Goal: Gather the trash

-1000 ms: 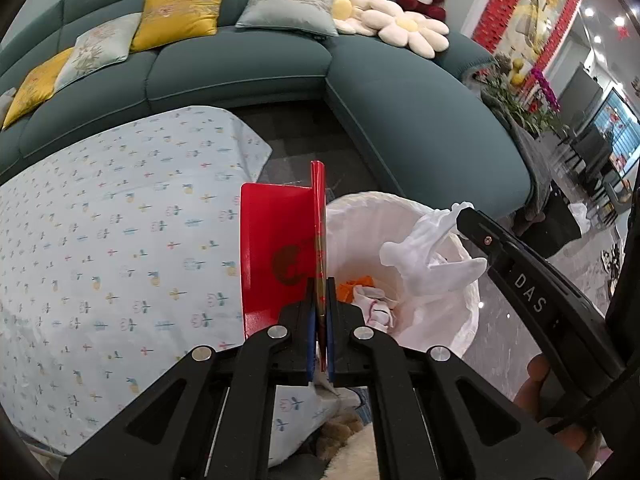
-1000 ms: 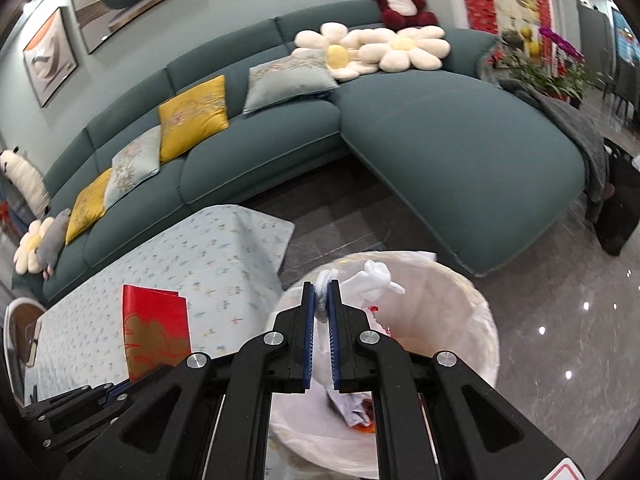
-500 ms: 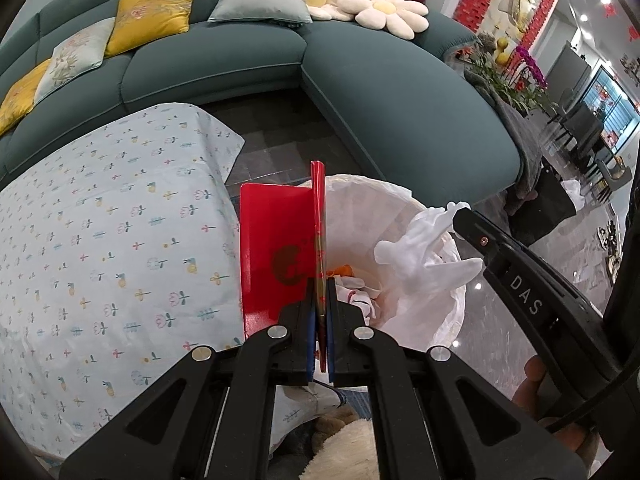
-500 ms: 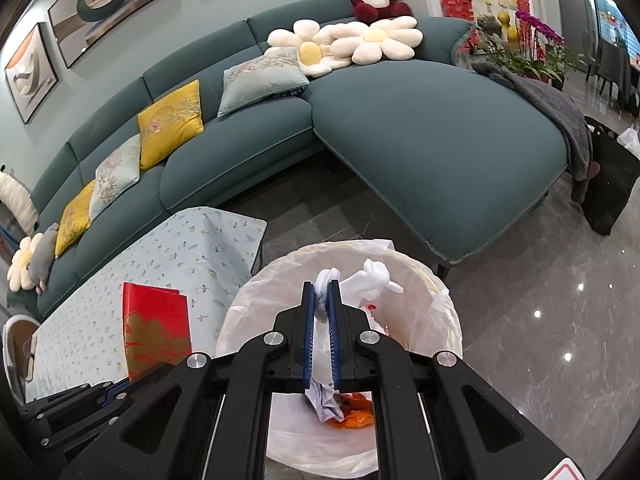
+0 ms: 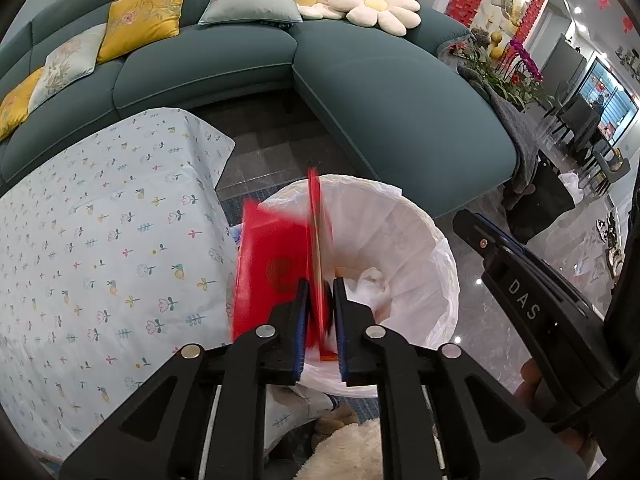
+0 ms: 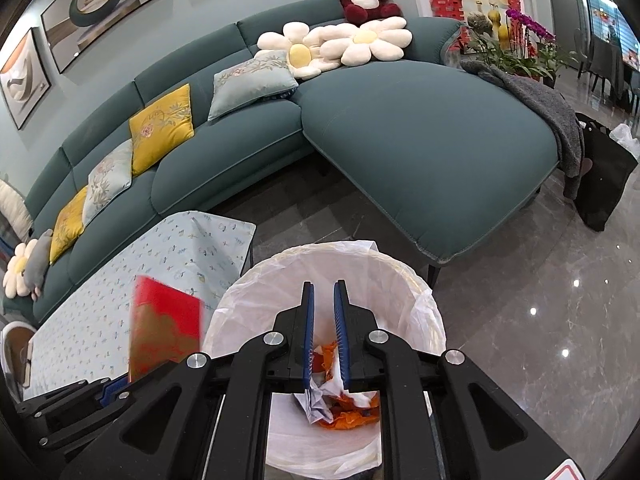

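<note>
A bin with a white liner (image 5: 404, 224) stands on the floor just past both grippers. My left gripper (image 5: 321, 294) hangs over its near rim. Its jaws are opening, with a folded red card (image 5: 276, 264) between them, blurred and loose, the pads clear of it. The right gripper (image 6: 324, 294) points down into the bin (image 6: 416, 300). Its jaws are opening too, with nothing between them. Orange and white scraps (image 6: 344, 412) lie at the bin's bottom. The red card (image 6: 164, 328) also shows at the lower left of the right wrist view.
A low table under a pale flowered cloth (image 5: 100, 248) stands left of the bin. A teal corner sofa (image 6: 420, 148) with cushions wraps behind. Glossy grey floor (image 6: 540, 340) lies to the right. A black bag (image 6: 604, 176) stands by the sofa's end.
The white crumpled tissue has left the right gripper's jaws, which have parted. The left jaws have parted as well and the red card is now blurred and slipping.
</note>
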The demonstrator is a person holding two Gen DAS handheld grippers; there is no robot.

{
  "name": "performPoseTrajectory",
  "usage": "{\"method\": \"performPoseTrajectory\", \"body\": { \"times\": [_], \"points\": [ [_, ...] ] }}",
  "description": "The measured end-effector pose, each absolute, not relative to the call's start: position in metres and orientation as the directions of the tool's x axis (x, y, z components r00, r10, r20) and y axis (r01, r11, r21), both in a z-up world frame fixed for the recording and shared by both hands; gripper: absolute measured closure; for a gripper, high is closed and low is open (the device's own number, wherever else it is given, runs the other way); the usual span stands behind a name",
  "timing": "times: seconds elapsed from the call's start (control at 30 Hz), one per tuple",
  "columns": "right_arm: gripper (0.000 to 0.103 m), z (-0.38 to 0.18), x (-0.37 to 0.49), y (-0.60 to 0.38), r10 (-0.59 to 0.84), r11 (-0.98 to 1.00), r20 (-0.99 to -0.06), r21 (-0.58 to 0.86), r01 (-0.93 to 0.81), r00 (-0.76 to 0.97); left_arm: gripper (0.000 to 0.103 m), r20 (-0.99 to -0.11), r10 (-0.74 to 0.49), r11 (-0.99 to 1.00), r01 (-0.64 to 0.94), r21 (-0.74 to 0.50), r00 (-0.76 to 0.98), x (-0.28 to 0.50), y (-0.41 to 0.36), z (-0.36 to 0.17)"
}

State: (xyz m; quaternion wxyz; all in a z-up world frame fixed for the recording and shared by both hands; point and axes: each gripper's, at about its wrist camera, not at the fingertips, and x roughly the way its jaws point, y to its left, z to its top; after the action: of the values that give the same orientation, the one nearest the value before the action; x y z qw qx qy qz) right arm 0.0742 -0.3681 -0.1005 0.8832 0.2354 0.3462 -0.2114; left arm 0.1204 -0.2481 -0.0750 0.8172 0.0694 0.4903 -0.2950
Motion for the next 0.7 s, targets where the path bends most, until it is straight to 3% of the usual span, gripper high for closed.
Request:
{"method": "performPoseTrajectory", "body": {
  "times": [0.27,0.33,0.4,0.63,0.7],
  "points": [
    [0.089,-0.096,0.074,-0.367,-0.218,0.801,-0.709,0.262,0.538,0.67,0.084,-0.837,-0.416,0.819,0.546,-0.175,0.355,0.121,-0.247,-0.07],
    [0.087,-0.094,0.074,-0.365,-0.218,0.802,-0.708,0.262,0.536,0.672,0.08,-0.834,-0.414,0.823,0.54,-0.174,0.363,0.121,-0.244,-0.069],
    [0.082,-0.093,0.074,-0.364,-0.221,0.803,-0.706,0.26,0.537,0.673,0.079,-0.833,-0.415,0.825,0.538,-0.174,0.367,0.121,-0.242,-0.068],
    [0.079,-0.092,0.078,-0.36,-0.217,0.807,-0.705,0.259,0.53,0.676,0.079,-0.831,-0.412,0.83,0.53,-0.173,0.374,0.123,-0.236,-0.066],
    [0.073,-0.092,0.078,-0.358,-0.217,0.81,-0.706,0.255,0.528,0.674,0.079,-0.83,-0.411,0.832,0.527,-0.173,0.376,0.123,-0.234,-0.066]
  ]
}}
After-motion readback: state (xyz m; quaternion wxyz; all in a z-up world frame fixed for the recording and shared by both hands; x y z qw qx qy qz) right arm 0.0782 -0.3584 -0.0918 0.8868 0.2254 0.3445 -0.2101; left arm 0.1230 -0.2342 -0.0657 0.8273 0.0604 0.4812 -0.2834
